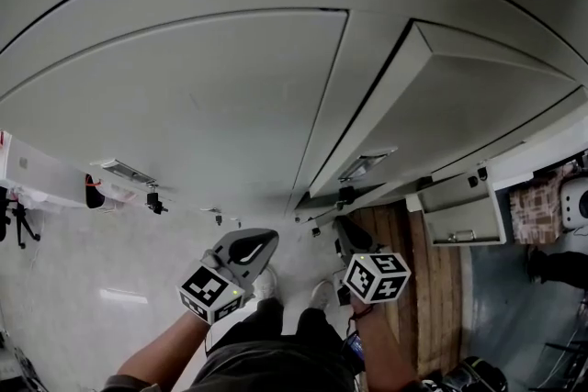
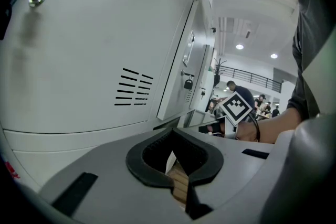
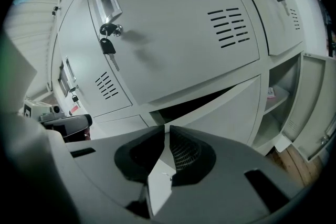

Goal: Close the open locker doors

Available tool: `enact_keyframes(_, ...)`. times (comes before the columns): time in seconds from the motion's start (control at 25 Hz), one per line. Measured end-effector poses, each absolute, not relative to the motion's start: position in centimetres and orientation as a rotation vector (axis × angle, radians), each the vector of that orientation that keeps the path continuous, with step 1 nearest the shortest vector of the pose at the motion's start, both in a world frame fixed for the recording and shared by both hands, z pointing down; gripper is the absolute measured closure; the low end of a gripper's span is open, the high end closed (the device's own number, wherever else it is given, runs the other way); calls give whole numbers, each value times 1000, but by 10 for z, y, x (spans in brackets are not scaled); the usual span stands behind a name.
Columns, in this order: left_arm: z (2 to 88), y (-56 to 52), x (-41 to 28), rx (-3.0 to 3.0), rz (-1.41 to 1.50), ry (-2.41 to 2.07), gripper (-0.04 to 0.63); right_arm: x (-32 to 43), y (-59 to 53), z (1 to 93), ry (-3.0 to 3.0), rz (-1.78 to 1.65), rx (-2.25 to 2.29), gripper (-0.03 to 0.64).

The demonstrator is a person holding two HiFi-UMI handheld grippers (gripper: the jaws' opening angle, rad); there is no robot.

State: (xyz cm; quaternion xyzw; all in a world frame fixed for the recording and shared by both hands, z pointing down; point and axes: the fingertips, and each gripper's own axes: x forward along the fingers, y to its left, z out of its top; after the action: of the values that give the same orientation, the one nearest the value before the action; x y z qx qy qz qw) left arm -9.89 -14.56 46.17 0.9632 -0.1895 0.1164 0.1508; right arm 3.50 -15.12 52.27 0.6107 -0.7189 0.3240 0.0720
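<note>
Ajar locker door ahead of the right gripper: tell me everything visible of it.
The ajar door is pale grey, apparently painted sheet metal, its visible face plain. In the right gripper view it sits below the closed vented door, a dark wedge-shaped gap along their shared edge narrowing rightward. Nothing touches it; the right gripper, shut and empty, points toward it.

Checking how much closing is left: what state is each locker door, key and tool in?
Upper vented door: shut.
Key: hanging in that door's lock.
Lower door: ajar, dark gap along its top edge.
Far-right door: swung wide open, shelves exposed.
Left tool: shut, empty.
Right tool: shut, empty.
</note>
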Motion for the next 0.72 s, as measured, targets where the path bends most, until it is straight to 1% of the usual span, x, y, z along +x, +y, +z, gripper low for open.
enact_keyframes(0.28,460,-154,-102,2759,333,-572,586,28,-155,543,-2140,1046,1789,586)
enact_keyframes(0.72,462,-163,-101,2738,330,-620,586,24,-172,541,-2175,1023,1729,586)
